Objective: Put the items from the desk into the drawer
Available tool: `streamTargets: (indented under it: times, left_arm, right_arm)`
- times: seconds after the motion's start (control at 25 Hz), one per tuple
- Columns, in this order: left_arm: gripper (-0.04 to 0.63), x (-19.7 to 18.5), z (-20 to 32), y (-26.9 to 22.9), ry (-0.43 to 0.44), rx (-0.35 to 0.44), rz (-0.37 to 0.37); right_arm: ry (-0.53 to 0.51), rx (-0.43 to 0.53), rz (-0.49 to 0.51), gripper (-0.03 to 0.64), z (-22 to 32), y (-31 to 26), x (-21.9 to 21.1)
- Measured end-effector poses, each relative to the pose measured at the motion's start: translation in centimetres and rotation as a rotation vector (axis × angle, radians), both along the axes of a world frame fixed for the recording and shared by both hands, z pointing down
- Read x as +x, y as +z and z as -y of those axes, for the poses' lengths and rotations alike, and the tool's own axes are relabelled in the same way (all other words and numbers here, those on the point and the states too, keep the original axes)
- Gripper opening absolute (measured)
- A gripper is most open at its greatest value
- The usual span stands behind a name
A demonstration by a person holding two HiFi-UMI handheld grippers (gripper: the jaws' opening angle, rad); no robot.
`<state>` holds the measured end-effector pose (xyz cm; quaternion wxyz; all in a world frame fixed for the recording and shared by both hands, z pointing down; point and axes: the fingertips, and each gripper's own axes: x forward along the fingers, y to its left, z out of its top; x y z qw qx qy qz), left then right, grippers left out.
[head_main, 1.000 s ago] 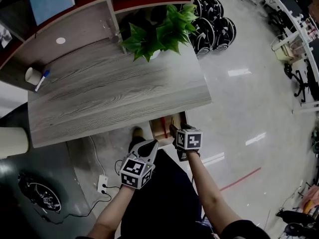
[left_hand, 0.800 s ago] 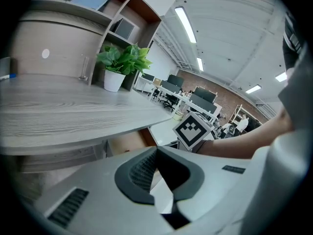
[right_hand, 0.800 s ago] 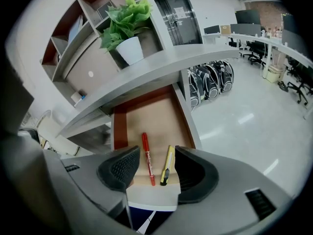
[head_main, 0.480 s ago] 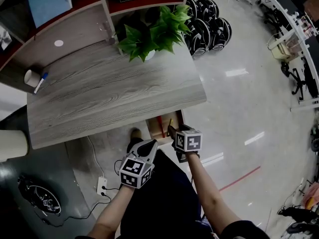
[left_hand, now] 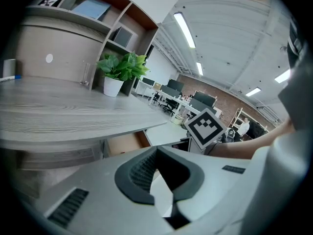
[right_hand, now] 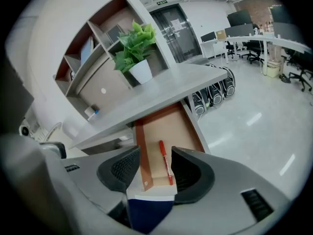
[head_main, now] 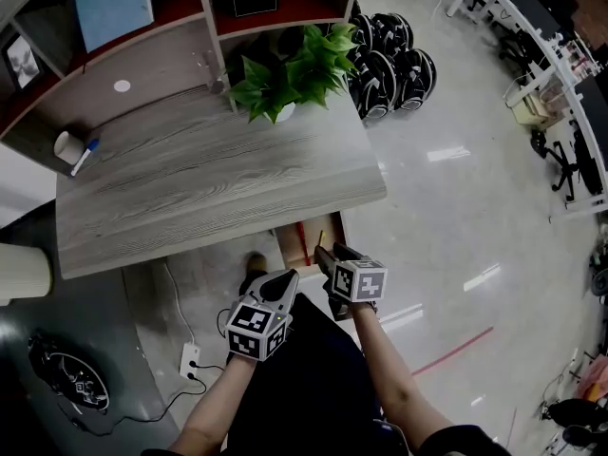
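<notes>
The open wooden drawer [head_main: 289,245] juts out under the grey desk's [head_main: 209,188] front right corner. A red pen [head_main: 302,238] lies inside it, and it is also visible as the red pen [right_hand: 165,161] in the right gripper view. My right gripper [head_main: 323,255] hovers at the drawer's front edge, open and empty, its jaws framing the drawer [right_hand: 138,151]. My left gripper [head_main: 277,288] hangs lower left of the drawer, open by a narrow gap and holding nothing. A white cup [head_main: 65,145] with a blue-capped marker [head_main: 84,156] stands at the desk's far left.
A potted plant [head_main: 290,69] stands at the desk's back right, below the shelf unit [head_main: 204,17]. Black round wheeled devices [head_main: 394,55] sit on the floor beside the desk. A power strip [head_main: 188,359] and cable lie on the floor under the desk.
My right gripper has crept slightly left and toward the drawer's front. The drawer shows a little further out from under the desk. The left gripper has barely moved.
</notes>
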<state>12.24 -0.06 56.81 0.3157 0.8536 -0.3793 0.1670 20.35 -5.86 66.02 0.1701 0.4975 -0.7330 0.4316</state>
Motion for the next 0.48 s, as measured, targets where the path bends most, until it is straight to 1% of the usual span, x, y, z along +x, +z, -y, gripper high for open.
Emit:
streamTargets:
  times: [0.16, 0.2, 0.28, 0.48]
  left_arm:
    - [0.016, 0.1, 0.0, -1.1, -0.013, 0.026, -0.018]
    - [0.016, 0.1, 0.0, -1.4, -0.017, 0.033, -0.022]
    - [0.015, 0.2, 0.1, -2.1, -0.027, 0.050, -0.027]
    - [0.016, 0.4, 0.7, -4.2, -0.043, 0.110, -0.043]
  right_arm:
    - [0.022, 0.061, 0.060, 0.185, -0.5, -2.8, -0.5]
    - [0.035, 0.083, 0.072, 0.165, -0.5, -3.6, -0.6]
    - [0.063, 0.127, 0.092, 0.096, -0.5, -5.4, -0.4]
    - [0.086, 0.261, 0.136, 0.001, -0.3, -10.4, -0.6]
